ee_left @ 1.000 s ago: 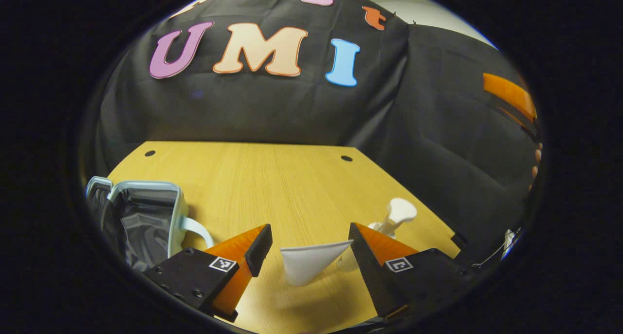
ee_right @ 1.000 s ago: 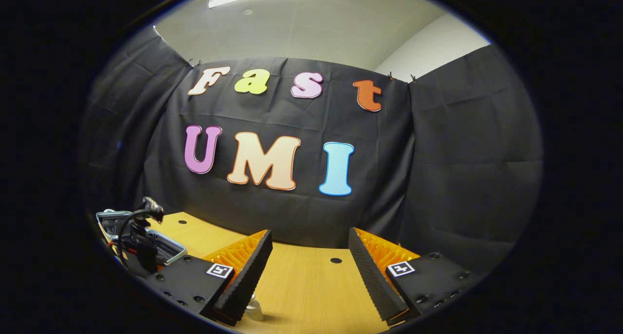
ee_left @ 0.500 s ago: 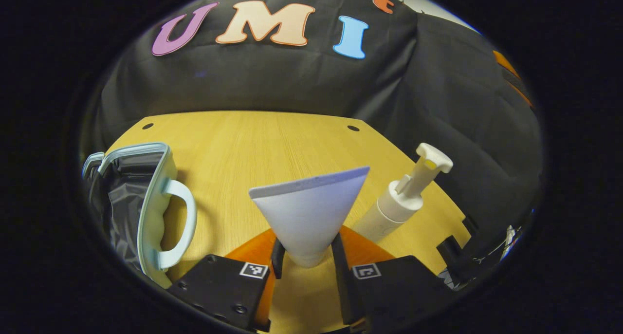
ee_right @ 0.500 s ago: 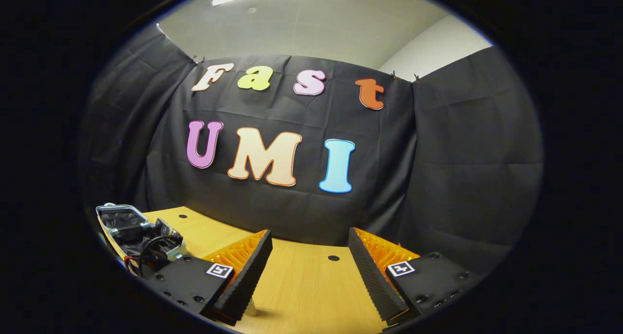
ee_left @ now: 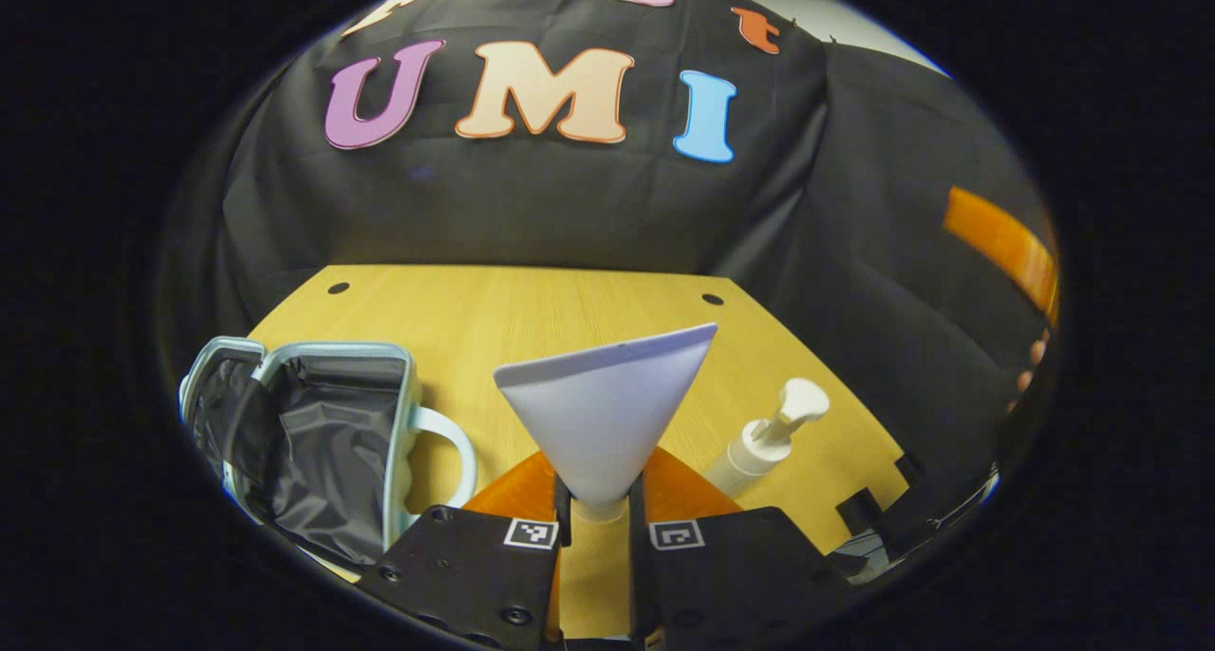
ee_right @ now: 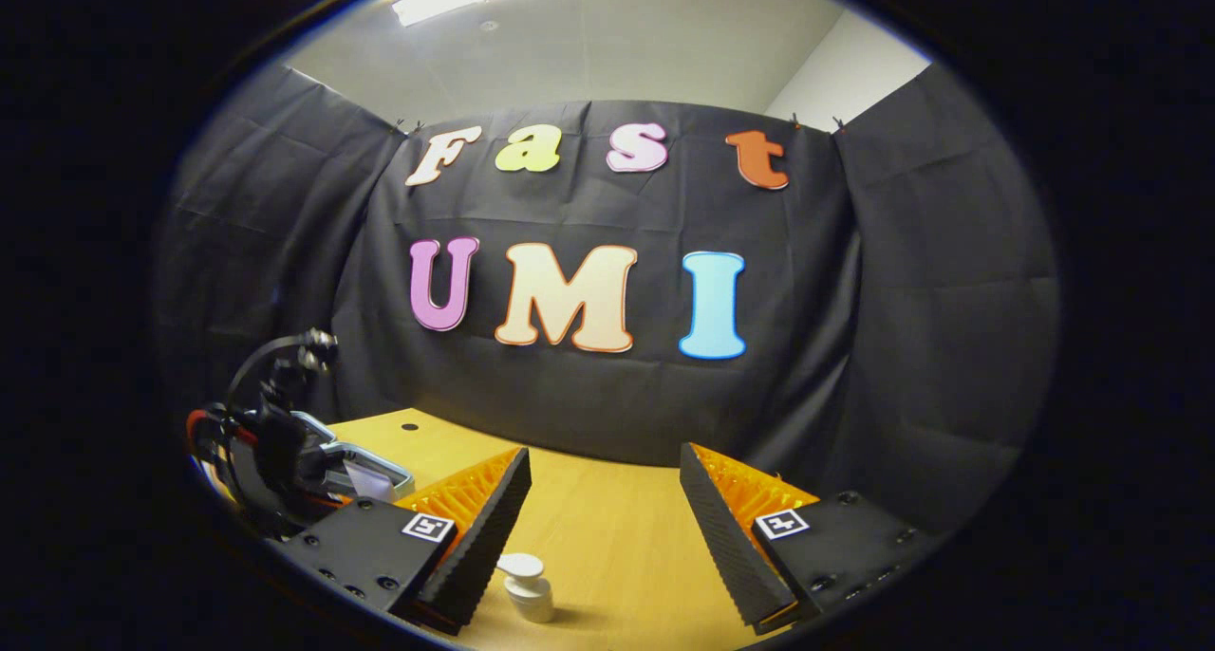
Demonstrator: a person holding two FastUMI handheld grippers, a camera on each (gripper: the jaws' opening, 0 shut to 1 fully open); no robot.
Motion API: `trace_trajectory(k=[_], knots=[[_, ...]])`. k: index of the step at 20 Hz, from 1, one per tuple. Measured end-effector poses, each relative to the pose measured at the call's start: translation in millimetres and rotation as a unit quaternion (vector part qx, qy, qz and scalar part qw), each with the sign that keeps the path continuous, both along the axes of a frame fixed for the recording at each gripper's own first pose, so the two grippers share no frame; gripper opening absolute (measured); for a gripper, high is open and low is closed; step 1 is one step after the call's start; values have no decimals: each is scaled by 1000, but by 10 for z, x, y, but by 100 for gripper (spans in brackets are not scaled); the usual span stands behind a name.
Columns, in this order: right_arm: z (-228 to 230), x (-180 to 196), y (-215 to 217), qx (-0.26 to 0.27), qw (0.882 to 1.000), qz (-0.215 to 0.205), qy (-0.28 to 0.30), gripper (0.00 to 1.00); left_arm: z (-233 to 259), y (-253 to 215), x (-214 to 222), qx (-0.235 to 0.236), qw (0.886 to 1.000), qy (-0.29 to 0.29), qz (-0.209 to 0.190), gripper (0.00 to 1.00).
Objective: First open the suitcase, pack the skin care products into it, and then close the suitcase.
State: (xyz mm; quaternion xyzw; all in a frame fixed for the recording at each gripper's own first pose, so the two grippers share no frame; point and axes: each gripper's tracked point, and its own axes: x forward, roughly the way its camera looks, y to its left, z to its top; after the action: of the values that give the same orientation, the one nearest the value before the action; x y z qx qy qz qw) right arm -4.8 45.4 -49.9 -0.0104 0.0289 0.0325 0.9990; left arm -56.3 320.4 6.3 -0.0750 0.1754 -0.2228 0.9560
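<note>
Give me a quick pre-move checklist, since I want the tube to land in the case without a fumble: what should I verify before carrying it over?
1. Grip: left gripper shut on the white tube, near its narrow end: ok.
2. Suitcase open, dark lining showing: ok.
3. Room inside the suitcase: nothing seen in the visible part; the rest cannot tell.
4. Pump bottle upright on the table, to the tube's right, away from the suitcase: ok.
5. Right gripper open, holding nothing, above the table: ok.
6. Grip firmness on the tube: cannot tell.
</note>
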Motion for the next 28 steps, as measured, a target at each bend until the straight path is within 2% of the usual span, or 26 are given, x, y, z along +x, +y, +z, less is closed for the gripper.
trace_trajectory(k=[4,8,17,18,19,22,25,27,28], knots=[[-403,126,344,-9,999,10,30,99,442,302,12,12,999,-38,2,20],[-932,160,542,-24,997,7,71,99,685,549,33,12,998,-56,-6,20],[-1850,189,581,-51,987,-11,152,99,833,924,12,18,998,-65,-2,20],[-1940,180,569,-56,985,-12,160,99,844,960,3,18,998,-65,-1,23],[-2045,176,559,-59,984,-12,169,99,848,997,-4,18,998,-64,0,20],[-2283,120,588,-54,979,-6,197,100,856,1111,-12,24,998,-65,7,20],[-2442,101,589,-48,975,-14,215,91,827,1244,-10,26,998,-60,17,20],[-2443,138,556,-48,975,-23,214,77,785,1344,9,28,998,-54,25,23],[-2402,131,575,-43,975,-21,215,64,753,1391,12,30,998,-49,27,20]])
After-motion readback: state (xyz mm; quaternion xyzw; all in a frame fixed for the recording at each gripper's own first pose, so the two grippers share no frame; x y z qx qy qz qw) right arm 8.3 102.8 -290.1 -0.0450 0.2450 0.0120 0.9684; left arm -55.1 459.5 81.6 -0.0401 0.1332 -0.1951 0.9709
